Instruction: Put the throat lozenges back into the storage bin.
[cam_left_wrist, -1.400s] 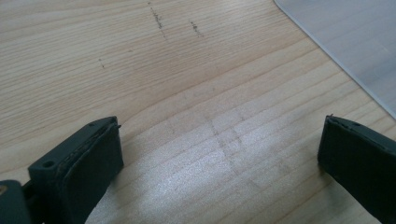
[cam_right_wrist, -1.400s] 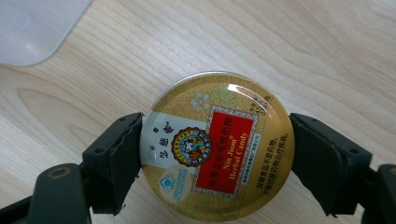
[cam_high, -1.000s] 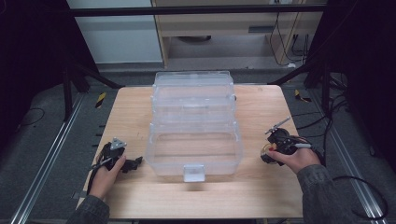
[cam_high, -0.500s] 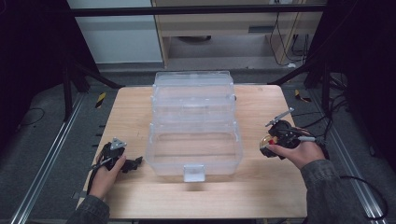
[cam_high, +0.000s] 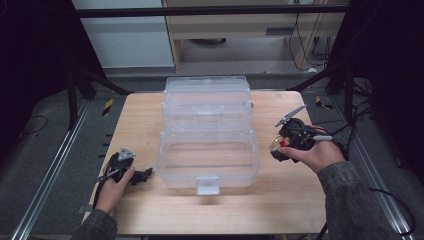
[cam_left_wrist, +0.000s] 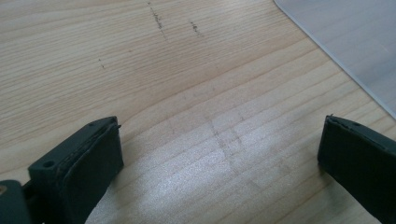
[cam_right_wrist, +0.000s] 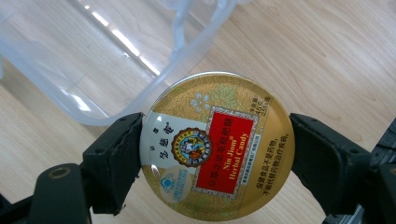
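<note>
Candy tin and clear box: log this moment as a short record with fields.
held item: round gold candy tin, red label facing the camera
holder: right gripper, fingers pressed on opposite edges of the tin
tin position: above the wooden table, just right of the clear plastic box, outside it
box state: open, tiers stepped back, nothing visible inside
left gripper: open, holding nothing, low over bare wood left of the box
</note>
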